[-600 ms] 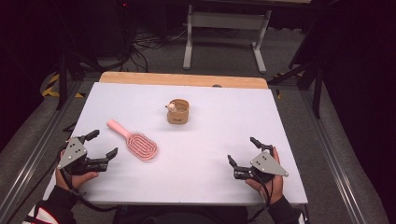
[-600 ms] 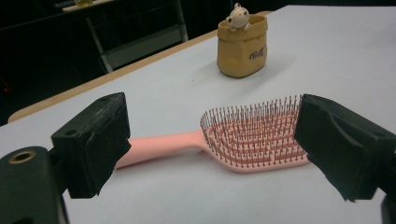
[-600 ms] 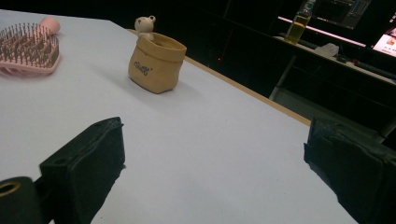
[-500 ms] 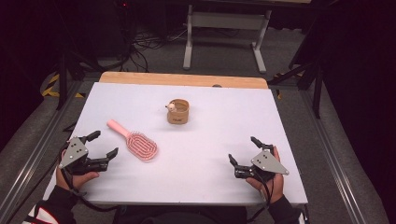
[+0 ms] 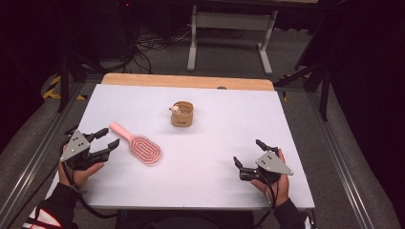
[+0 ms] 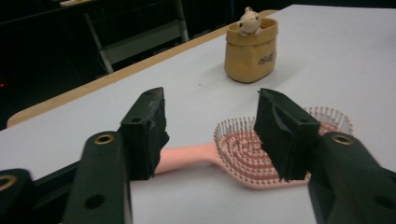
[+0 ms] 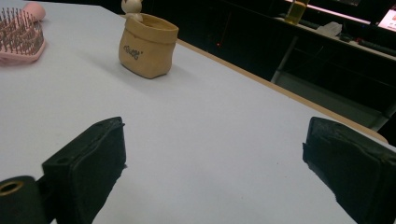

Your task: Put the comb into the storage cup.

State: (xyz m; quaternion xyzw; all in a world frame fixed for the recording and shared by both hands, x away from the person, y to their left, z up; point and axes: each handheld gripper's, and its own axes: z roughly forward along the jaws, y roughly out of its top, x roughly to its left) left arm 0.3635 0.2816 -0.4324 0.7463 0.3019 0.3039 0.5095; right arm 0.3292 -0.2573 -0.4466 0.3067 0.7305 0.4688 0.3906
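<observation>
A pink hairbrush (image 5: 143, 149) lies bristles up at the table's left, its handle pointing to the far left. A tan fabric pouch (image 5: 182, 114) with a small toy animal peeking over its rim stands upright mid-table. My left gripper (image 5: 109, 137) hovers just left of the brush handle, open and holding nothing. In the left gripper view the brush (image 6: 233, 144) lies just beyond the open left gripper (image 6: 210, 107), with the pouch (image 6: 250, 53) farther off. My right gripper (image 5: 248, 152) sits near the front right, open wide and holding nothing. From the right gripper (image 7: 215, 140), the pouch (image 7: 147, 44) and brush (image 7: 18, 32) are far.
The white tabletop (image 5: 215, 143) ends in a wooden strip (image 5: 186, 81) at its far edge. Beyond it stand a grey metal frame (image 5: 229, 24) and floor cables (image 5: 153, 40). Dark metal rails run along both sides of the table.
My left gripper has edged slightly forward beside the brush handle. The right gripper, brush and pouch have stayed in place.
</observation>
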